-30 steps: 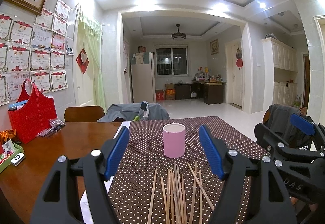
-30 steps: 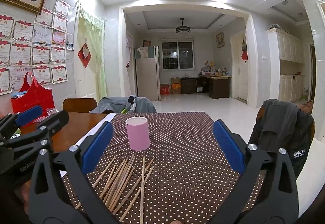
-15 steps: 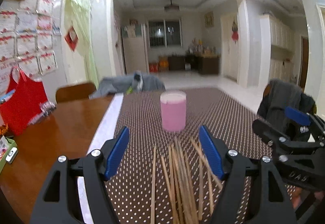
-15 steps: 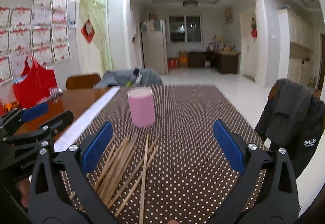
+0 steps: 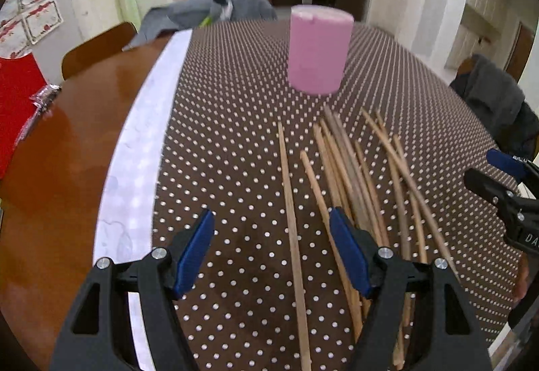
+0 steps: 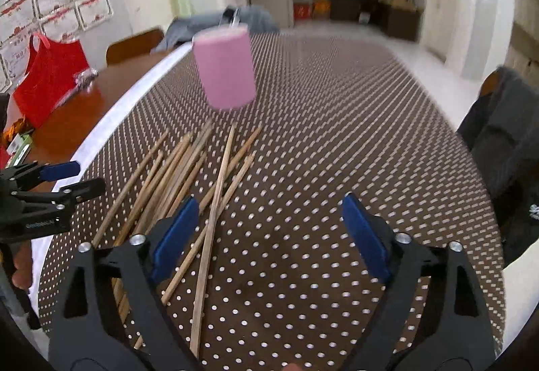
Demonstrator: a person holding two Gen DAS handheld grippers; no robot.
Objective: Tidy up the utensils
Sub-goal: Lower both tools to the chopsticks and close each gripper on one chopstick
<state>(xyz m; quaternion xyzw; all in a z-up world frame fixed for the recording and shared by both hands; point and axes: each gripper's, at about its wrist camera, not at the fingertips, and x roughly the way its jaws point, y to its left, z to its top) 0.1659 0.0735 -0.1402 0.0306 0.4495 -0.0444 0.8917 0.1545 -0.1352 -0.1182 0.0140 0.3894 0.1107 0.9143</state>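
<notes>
Chopsticks [image 5: 350,175] lie loose and fanned on the brown polka-dot tablecloth [image 5: 229,135], low and right of centre in the left wrist view. Above them, upper centre, stands the upright pink cylindrical holder [image 5: 318,51]. The left gripper [image 5: 271,249] has its jaws spread wide, one single chopstick [image 5: 293,236] lying under the gap, untouched. The right gripper [image 6: 269,233] is closing, nothing between its blue pads [image 6: 173,234]; the pile lies at its left finger.
</notes>
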